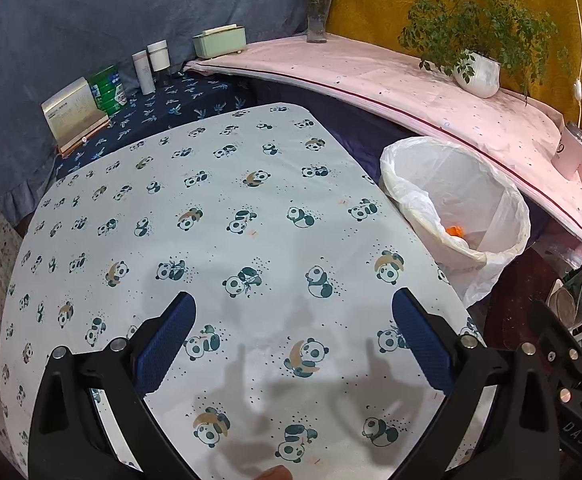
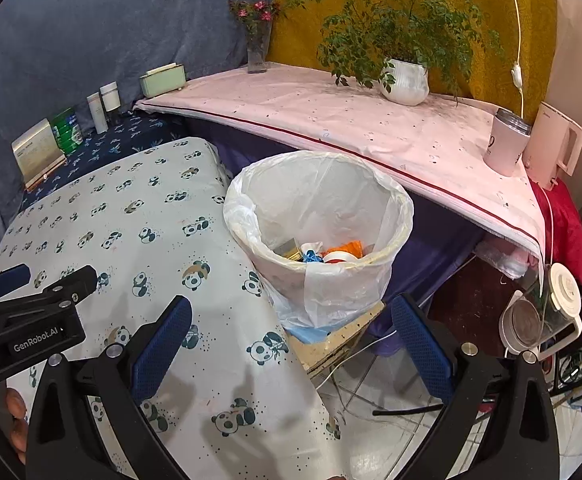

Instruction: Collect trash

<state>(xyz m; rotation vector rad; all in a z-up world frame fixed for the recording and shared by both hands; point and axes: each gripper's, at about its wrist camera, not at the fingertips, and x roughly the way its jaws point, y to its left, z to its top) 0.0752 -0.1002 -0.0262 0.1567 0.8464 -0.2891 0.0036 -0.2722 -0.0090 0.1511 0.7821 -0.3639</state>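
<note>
Both jaws empty, trash already in the bin

Your left gripper [image 1: 293,334] and right gripper [image 2: 291,338] hang wide over the panda tabletop [image 1: 219,216]; beyond, trash [image 2: 323,254] sits in the lined bin [image 2: 395,200] — a careless swing could tip it.

Bare panda tablecloth [image 1: 219,216] ahead, lined bin [image 2: 319,216] just beside its edge.

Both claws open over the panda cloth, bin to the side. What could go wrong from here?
1. The bin stands on a low stand off the table's edge; a nudge from the open right claw might tip it.
2. The liner hangs loose down the bin's front and could snag a claw finger.
3. The cloth shows no trash; the open left claw closing there might bunch the fabric.
</note>
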